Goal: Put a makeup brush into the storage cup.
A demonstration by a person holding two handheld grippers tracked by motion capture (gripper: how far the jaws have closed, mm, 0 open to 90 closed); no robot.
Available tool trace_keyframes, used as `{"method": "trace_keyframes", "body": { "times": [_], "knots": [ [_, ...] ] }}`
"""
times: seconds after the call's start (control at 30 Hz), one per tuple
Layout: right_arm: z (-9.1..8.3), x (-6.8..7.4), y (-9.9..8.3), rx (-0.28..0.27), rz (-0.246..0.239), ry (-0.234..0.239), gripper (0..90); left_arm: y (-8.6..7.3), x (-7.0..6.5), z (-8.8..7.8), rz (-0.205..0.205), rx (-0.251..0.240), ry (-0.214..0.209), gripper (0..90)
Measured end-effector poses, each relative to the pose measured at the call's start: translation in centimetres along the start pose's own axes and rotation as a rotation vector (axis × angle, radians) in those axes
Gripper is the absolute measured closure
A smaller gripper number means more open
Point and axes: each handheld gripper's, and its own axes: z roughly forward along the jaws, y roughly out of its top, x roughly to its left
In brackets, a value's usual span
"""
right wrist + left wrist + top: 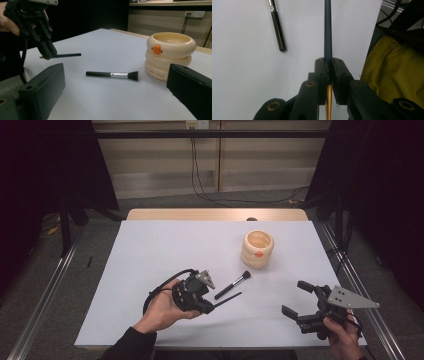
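We count one table [150, 250], covered in white, one cream holder [258, 249] built of stacked rings with an orange mark on its side, one brush [233, 284] and one thin dark stick [227, 299], plus two claws, one in each hand.

The holder stands upright on the table, well beyond the right claw [296, 298] and off to the far side of the left claw [209, 307]. The brush lies flat between the holder and the left claw, just beyond that claw's tip, its bristles toward the holder and its black handle toward the claw. Nothing lies between the brush and the holder.

The left claw is clamped tight on the stick [327, 30]: in the left gripper view its two pads meet around the dark shaft, which runs straight ahead out of them, and a golden stretch of the same stick shows behind the pads. In the right gripper view the stick [67, 55] juts out level from the claw, above the table and not touching it, apart from the brush [111, 74].

The right claw stands wide open and empty; its two jaws frame the brush and the holder [170, 55], both well ahead of it.

The far end of the stick is cut off at the top of the left gripper view, as is the brush's head. What the stick is we cannot tell. Something yellow [394, 72] sits beside the left claw past the table's edge, too unclear to name.
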Motion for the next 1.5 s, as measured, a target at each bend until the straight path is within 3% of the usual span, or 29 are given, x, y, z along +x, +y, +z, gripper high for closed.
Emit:
{"method": "trace_keyframes", "body": {
  "times": [0.1,0.13,0.17,0.27,0.37,0.4,0.6,0.63,0.77,0.83,0.9,0.93,0.97,1.1,1.23,1.5],
  "knots": [
    [0.3,0.0,0.6,-0.011,-0.001,0.000,1.6,0.0,-0.1,0.0,-0.009,-0.009,0.000,83.4],
    [0.4,0.0,0.8,-0.019,-0.008,0.001,1.5,0.0,0.1,-0.2,0.020,0.010,0.000,83.4],
    [0.6,0.0,1.1,-0.027,-0.008,0.007,1.6,0.0,-0.1,0.0,-0.013,-0.013,0.000,83.4],
    [1.2,0.1,2.3,-0.041,-0.031,0.029,1.4,0.0,0.0,0.0,0.004,-0.005,-0.005,83.4],
    [2.1,0.3,3.5,-0.042,-0.054,0.055,1.1,0.0,-0.1,0.0,-0.006,-0.015,-0.008,83.3],
    [2.3,0.4,3.7,-0.037,-0.052,0.064,1.2,0.1,-0.1,0.0,0.014,-0.008,-0.008,83.4],
    [4.2,0.1,5.4,0.006,-0.083,0.136,1.4,0.3,-0.3,0.0,0.034,0.005,-0.009,83.3],
    [4.5,0.0,5.6,0.014,-0.083,0.138,1.8,0.3,-0.5,0.1,0.022,-0.002,-0.007,83.3],
    [5.4,0.2,6.3,0.030,-0.112,0.156,2.2,0.3,-0.4,0.0,0.038,0.004,0.002,83.3],
    [5.5,0.3,6.5,0.036,-0.113,0.190,2.2,0.3,-0.3,0.1,0.048,0.003,-0.001,83.3],
    [5.6,0.5,6.6,0.044,-0.128,0.208,2.2,0.3,-0.3,0.2,0.032,-0.005,0.001,83.4],
    [5.7,0.5,6.7,0.053,-0.132,0.225,2.6,0.3,-0.3,0.1,0.049,0.003,-0.003,83.4],
    [5.9,0.6,6.8,0.063,-0.148,0.238,4.1,0.3,-0.3,0.2,0.041,0.001,-0.004,83.3],
    [6.5,1.0,7.1,0.112,-0.161,0.235,11.3,0.4,-0.2,0.3,0.043,0.012,0.001,83.4],
    [7.2,1.0,7.3,0.168,-0.175,0.259,12.0,0.3,-0.2,0.3,0.051,0.010,-0.003,83.4],
    [8.8,1.4,7.1,0.274,-0.239,0.346,21.3,0.4,-0.4,0.4,0.062,0.018,-0.008,83.4]
  ]
}}
